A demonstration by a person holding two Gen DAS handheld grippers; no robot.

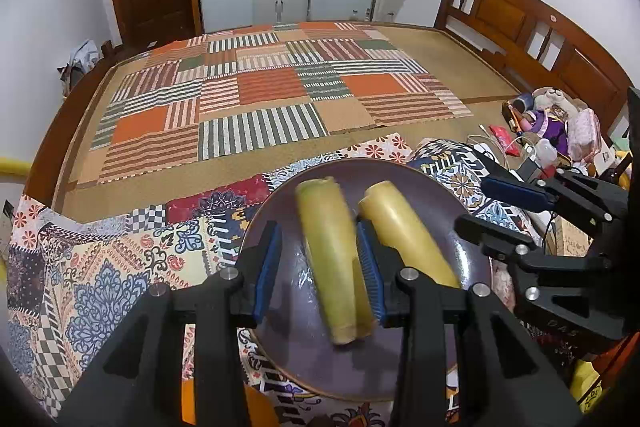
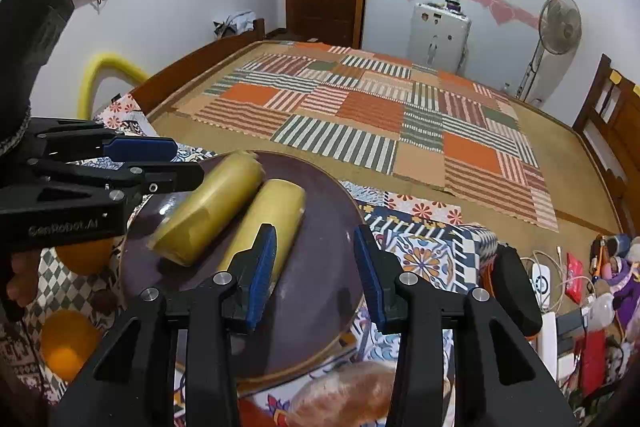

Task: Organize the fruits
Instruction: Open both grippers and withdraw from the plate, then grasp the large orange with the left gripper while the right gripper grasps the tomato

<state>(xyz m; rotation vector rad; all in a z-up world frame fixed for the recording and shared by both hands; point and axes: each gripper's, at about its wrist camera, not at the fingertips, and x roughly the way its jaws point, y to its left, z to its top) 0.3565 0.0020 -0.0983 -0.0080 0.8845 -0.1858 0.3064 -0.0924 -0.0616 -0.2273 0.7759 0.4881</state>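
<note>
At the left, the patchwork cloth [image 1: 120, 259] under your work is thin printed fabric, busy with floral medallions and checks, and it lies over a coarse woven mat [image 1: 260, 99] of striped and plain orange squares. In the right wrist view, two smooth, round oranges [image 2: 68, 347] sit on that cloth at the near left, just beside the plate [image 1: 288, 347]. The plate is a wide, shallow disc with a glossy dull-purple glaze and a thin brown rim. Your left gripper [image 1: 318, 227] hangs over it with its ribbed blue pads spread. The left stalk [image 1: 332, 267], a pale yellow-green cylinder with a slick, film-like sheen, stands between those pads and is blurred. The right pad is against it or just beside it, but the left pad stands clear, so the gripper is released, not clamped. The right stalk [image 1: 404, 235] lies on the plate just beside the first, a deeper waxy yellow, blunt-ended, and angled toward the near right. Your right gripper [image 2: 315, 231] is also released: its black angular fingers frame only bare plate, with its left pad over the near end of the right stalk. At the far right lie tangled white cables and soft toys.
</note>
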